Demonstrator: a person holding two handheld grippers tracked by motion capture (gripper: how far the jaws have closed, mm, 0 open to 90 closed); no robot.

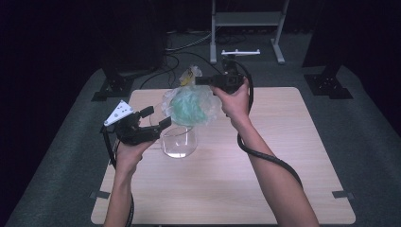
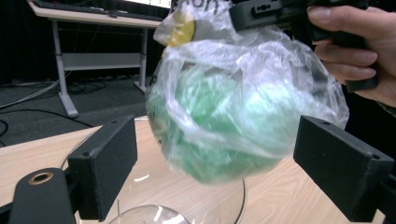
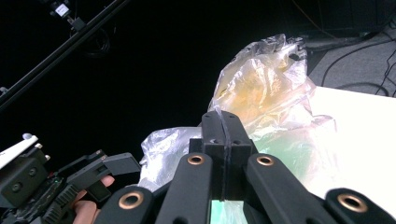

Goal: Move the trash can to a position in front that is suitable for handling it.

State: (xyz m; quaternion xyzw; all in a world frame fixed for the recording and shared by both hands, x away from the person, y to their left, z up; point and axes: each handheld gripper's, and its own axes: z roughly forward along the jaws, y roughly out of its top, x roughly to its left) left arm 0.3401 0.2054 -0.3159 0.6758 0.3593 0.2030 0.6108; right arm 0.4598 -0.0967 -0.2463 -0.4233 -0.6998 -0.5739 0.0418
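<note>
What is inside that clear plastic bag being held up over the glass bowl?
Inside the plastic bag sits a crumpled green mass, and near the pinched top there is something yellow. The wrinkled film blurs both, so I cannot tell what they are.

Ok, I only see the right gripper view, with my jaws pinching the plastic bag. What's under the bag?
Observer: A clear glass bowl stands on the table, and the bag hangs just above it.
Operator: Is the other gripper grabbing the bag too?
Observer: No. The left gripper is open, with its jaws spread wide on either side of the bag's green bulge, not closed on it.
</note>
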